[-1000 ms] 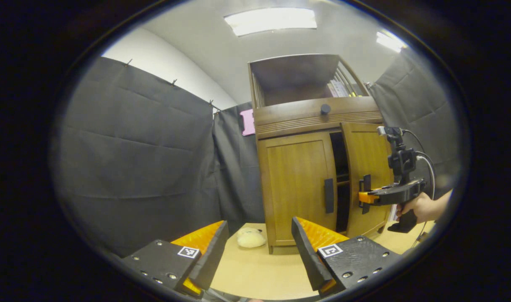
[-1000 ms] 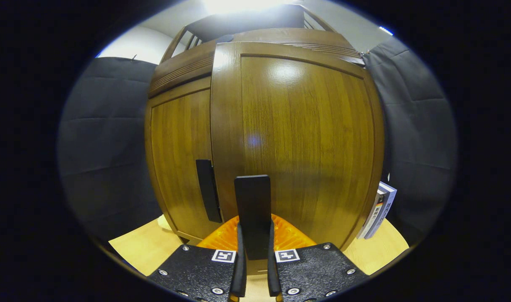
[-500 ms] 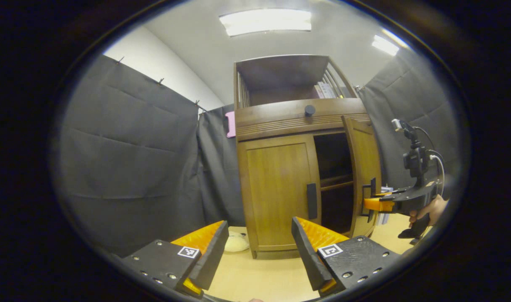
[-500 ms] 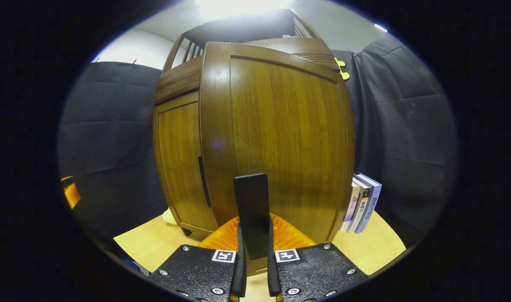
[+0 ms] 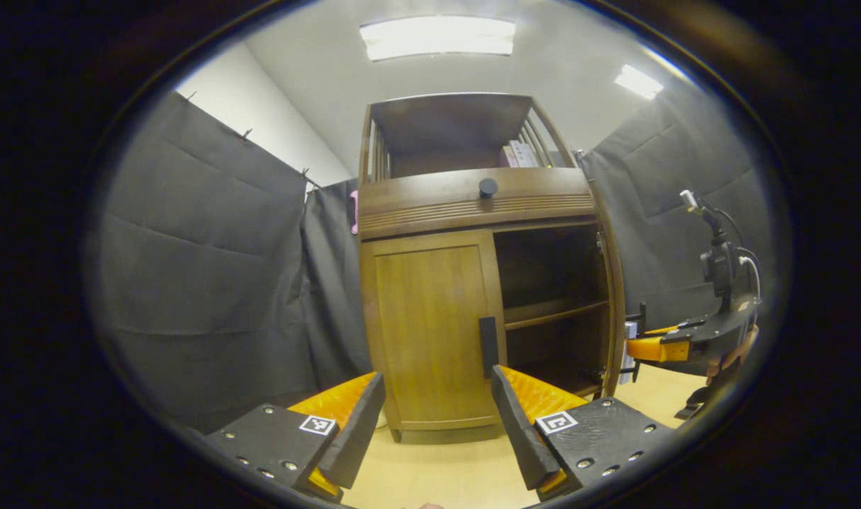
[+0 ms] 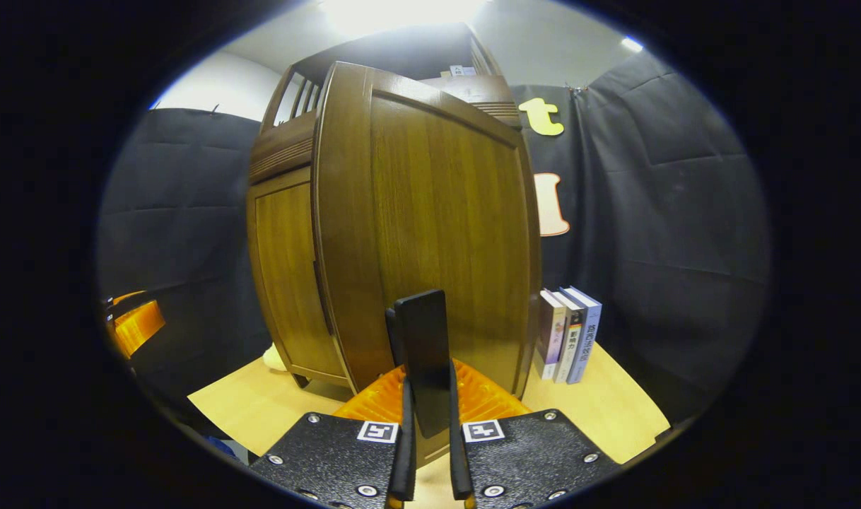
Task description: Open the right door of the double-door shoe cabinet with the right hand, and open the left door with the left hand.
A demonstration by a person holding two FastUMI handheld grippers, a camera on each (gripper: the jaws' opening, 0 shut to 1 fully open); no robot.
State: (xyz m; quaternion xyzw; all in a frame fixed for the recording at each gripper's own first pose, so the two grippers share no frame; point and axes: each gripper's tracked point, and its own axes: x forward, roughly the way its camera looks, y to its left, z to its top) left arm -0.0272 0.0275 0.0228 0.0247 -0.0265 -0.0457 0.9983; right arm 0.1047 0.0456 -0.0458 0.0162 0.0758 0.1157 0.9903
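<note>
While the right gripper (image 6: 428,452) stays pinched on the black handle (image 6: 422,353) of the right door (image 6: 437,233), that door has swung from barely ajar a second ago to nearly edge-on in the left gripper view, so half the job looks done. Inside the shoe cabinet (image 5: 473,205), a bare shelf (image 5: 554,311) shows at three o'clock, nothing visible on it. Left door (image 5: 430,325) sits closed, its handle (image 5: 487,345) dead ahead of the left gripper (image 5: 437,417), fingers spread wide and empty. Books (image 6: 568,332) stand at four o'clock beside the door.
</note>
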